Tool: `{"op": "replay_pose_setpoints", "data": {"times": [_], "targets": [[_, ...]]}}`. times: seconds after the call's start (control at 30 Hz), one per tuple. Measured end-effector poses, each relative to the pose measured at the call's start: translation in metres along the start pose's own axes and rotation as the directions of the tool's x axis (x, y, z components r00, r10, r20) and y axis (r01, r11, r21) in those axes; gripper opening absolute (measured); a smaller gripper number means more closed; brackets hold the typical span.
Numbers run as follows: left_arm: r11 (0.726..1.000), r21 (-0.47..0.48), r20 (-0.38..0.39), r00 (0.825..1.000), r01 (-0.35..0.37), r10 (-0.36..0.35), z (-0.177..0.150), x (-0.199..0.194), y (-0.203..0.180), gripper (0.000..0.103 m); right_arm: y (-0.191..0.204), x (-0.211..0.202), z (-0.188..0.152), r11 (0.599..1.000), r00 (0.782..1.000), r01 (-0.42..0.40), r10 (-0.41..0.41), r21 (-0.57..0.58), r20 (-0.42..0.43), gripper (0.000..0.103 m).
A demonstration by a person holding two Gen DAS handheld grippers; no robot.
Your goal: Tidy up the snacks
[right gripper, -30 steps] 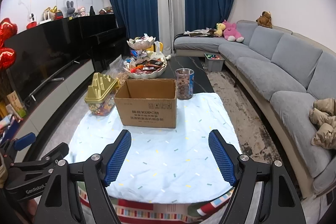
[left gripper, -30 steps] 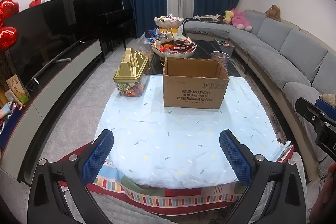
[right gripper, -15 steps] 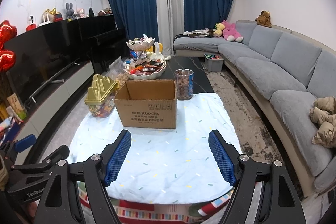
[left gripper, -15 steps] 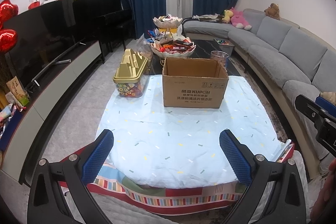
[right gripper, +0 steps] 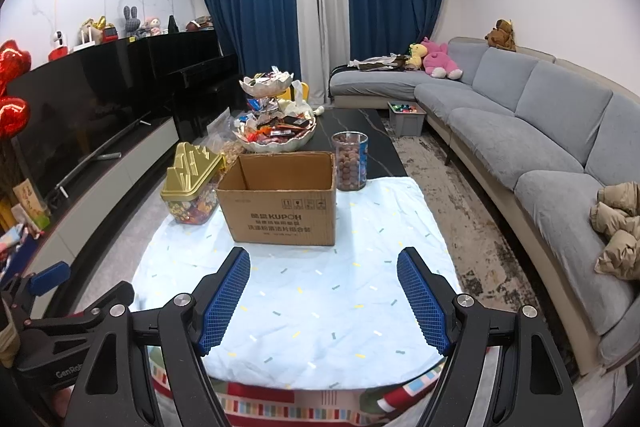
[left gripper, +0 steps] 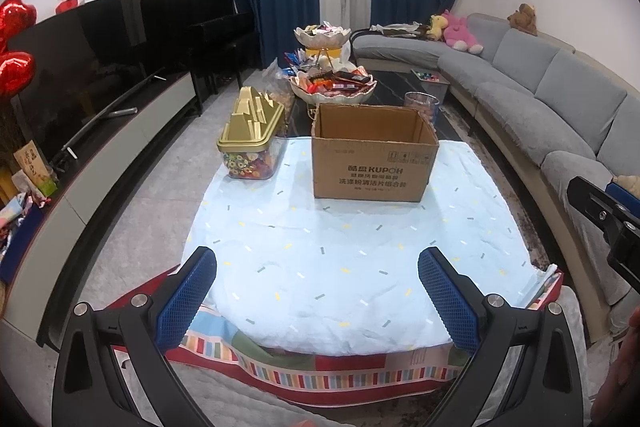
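Cardboard box (right gripper: 280, 199) beyond right gripper (right gripper: 323, 301), apart.

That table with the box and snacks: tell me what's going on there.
A person holds two grippers over the near edge of the blue cloth. The left gripper and right gripper are both open and empty. The cardboard box stands open, flanked by a gold-lidded candy container and a clear jar. Nothing is picked up yet.
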State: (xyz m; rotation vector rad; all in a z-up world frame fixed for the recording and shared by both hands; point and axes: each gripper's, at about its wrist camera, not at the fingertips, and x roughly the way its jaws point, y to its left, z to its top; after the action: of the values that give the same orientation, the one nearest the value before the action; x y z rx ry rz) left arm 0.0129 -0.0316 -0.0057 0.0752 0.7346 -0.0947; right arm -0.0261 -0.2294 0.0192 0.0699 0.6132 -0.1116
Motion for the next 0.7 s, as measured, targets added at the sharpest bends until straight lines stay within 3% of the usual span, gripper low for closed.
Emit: {"op": "replay_pose_setpoints", "data": {"times": [0.7], "targets": [[1.0, 0.005, -0.006, 1.0, -0.012, 0.012, -0.0042, 0.006, 0.0012, 0.103, -0.0004, 0.0032, 0.0023, 1.0, 1.0, 0.004, -0.004, 0.014, -0.006, 0.077]]}}
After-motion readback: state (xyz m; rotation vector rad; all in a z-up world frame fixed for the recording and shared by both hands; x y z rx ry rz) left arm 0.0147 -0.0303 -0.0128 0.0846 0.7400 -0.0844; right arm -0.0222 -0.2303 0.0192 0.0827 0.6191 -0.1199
